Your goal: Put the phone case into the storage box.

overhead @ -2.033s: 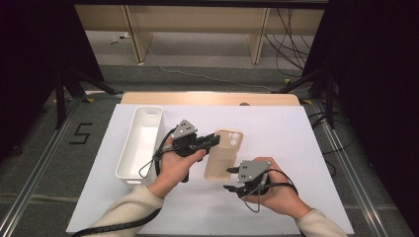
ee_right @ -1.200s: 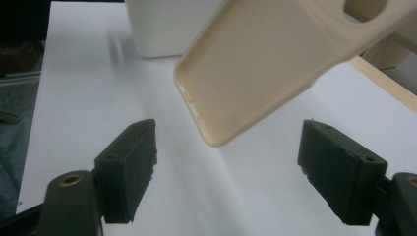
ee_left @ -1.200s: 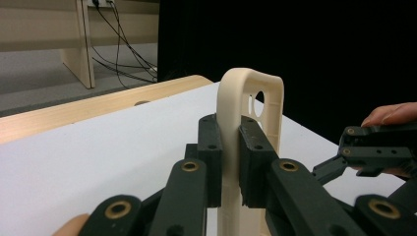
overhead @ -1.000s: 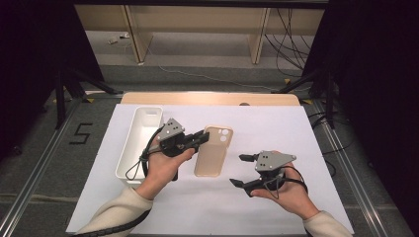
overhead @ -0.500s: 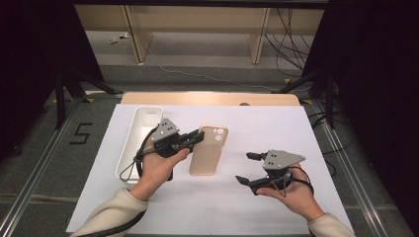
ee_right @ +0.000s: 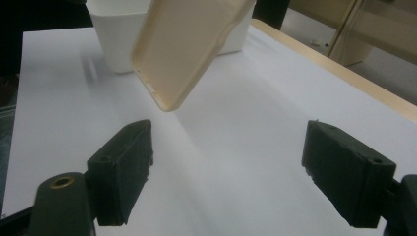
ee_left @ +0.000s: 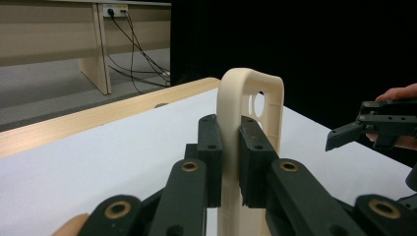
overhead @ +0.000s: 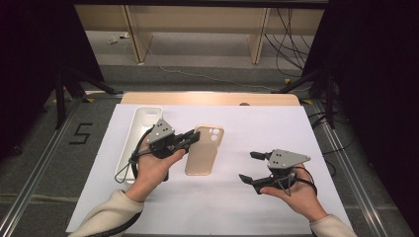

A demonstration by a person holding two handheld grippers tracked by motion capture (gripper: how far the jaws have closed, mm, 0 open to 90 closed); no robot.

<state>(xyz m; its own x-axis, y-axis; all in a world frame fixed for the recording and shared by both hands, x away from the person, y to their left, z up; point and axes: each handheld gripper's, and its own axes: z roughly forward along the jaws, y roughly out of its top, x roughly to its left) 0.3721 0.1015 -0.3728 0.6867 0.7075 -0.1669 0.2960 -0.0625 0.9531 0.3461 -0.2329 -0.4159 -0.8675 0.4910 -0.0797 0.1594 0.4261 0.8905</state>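
We see the left gripper [overhead: 190, 139] clamped on the beige phone case [overhead: 205, 149], jaws pinching the case's long left edge near the camera-hole end. In the left gripper view the case [ee_left: 251, 128] stands edge-on between the two black pads [ee_left: 210, 147], which press on it from both sides. The left hand [overhead: 153, 168] comes in from the bottom left, forearm in a cream sleeve [overhead: 111, 215] angled up and to the right, wrist roughly level, gripper pointing right across the white sheet [overhead: 257, 123]. A black cable [overhead: 129, 165] loops around that wrist.

Case sits left of centre over the sheet, just right of the white tray [overhead: 138, 136], near it but apart. In the right gripper view the case [ee_right: 187, 49] hangs tilted, its hollow side facing the camera, the lower corner clear of the sheet with a shadow under it; the tray [ee_right: 118, 34] is behind.

The right gripper [overhead: 252, 167] is released, jaws wide apart, nothing between them; bare sheet shows between its pads [ee_right: 123, 167]. The right hand [overhead: 294, 190] enters from the bottom right, palm cupped under the gripper body, gripper pointing left toward the case, well apart from it. Grey three-cornered plate [overhead: 286, 157] on top faces up.
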